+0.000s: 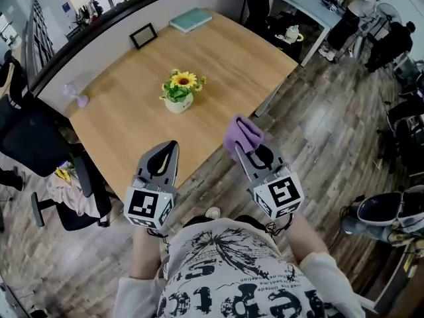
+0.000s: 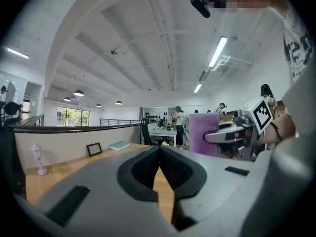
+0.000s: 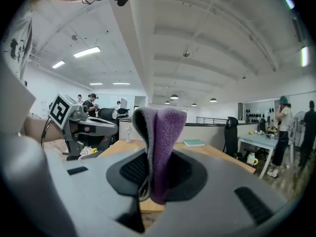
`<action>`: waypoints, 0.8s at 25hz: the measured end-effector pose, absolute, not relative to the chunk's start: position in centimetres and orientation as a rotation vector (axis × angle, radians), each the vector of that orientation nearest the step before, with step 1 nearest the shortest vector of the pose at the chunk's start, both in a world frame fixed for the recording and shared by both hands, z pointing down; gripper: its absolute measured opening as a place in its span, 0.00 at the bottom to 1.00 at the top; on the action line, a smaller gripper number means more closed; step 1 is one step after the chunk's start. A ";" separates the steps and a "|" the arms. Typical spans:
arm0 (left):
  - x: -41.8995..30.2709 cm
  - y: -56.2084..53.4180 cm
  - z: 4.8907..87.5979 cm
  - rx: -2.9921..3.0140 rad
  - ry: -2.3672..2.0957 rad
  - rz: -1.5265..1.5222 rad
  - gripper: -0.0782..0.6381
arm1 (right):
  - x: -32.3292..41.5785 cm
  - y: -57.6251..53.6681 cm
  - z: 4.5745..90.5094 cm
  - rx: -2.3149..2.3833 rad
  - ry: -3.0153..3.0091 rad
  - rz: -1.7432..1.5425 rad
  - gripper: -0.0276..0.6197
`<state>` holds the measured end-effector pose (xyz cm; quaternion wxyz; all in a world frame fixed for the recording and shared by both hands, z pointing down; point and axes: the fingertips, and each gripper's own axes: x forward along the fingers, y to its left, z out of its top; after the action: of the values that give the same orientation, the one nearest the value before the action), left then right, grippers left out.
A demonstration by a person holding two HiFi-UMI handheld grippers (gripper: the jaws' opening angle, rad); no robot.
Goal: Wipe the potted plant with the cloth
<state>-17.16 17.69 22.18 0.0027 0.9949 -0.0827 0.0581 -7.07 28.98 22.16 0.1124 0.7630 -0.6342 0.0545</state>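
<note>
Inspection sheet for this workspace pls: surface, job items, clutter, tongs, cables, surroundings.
Surface: light wooden tabletop, no spills visible.
Job's things: yellow sunflower plant in a white pot, upright mid-table; folded purple fleece cloth, held in the right tongs.
Clutter: black picture frame, teal book, small pale lamp-shaped ornament, all along the wall-side edge.
Tongs: left tongs shut, empty; right tongs shut on the cloth; both short of the plant.
Cables: nothing seen.
Surroundings: black office chair at left, second desk beyond, wood-plank floor.

purple cloth (image 1: 242, 134), yellow-flowered potted plant (image 1: 179, 90)
</note>
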 end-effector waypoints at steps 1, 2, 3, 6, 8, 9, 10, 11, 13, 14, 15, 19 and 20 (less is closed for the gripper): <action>-16.5 16.9 22.4 3.111 -0.276 0.192 0.12 | -6.2 28.1 22.3 2.230 -1.870 0.167 0.16; -15.9 16.1 22.7 3.102 -0.294 0.200 0.12 | -5.4 27.3 22.5 2.221 -1.879 0.174 0.16; -15.3 15.3 22.9 3.094 -0.315 0.207 0.12 | -4.6 26.5 22.7 2.210 -1.888 0.178 0.16; -13.9 13.1 23.8 3.069 -0.391 0.231 0.12 | -2.1 24.0 23.5 2.167 -1.923 0.183 0.16; -12.7 11.8 24.4 3.055 -0.435 0.246 0.12 | -0.1 22.3 24.1 2.146 -1.942 0.195 0.16; -12.1 11.2 24.7 3.052 -0.455 0.254 0.12 | 1.0 21.4 24.3 2.137 -1.954 0.200 0.16; -11.3 10.6 24.9 3.051 -0.479 0.264 0.12 | 2.0 20.5 24.5 2.126 -1.971 0.205 0.16; -10.6 9.8 25.1 3.050 -0.509 0.274 0.12 | 3.0 19.4 24.7 2.108 -1.997 0.207 0.16; -9.2 8.2 25.2 3.044 -0.596 0.290 0.12 | 4.7 17.0 24.9 2.039 -2.066 0.202 0.16; -8.5 7.3 25.2 3.036 -0.647 0.295 0.12 | 5.5 15.8 25.0 1.995 -2.099 0.196 0.16; -7.8 6.3 25.2 3.023 -0.695 0.298 0.12 | 6.3 14.5 25.1 1.953 -2.127 0.192 0.16; -5.1 2.9 24.7 2.917 -0.835 0.239 0.12 | 9.1 9.6 25.1 1.788 -2.238 0.183 0.16; -4.7 2.3 24.5 2.888 -0.876 0.219 0.12 | 9.6 8.4 25.2 1.739 -2.262 0.170 0.16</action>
<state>-4.68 2.30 24.53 0.0578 0.9528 -0.2892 0.0723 9.59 8.41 25.15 0.1412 0.6023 -0.7835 0.0590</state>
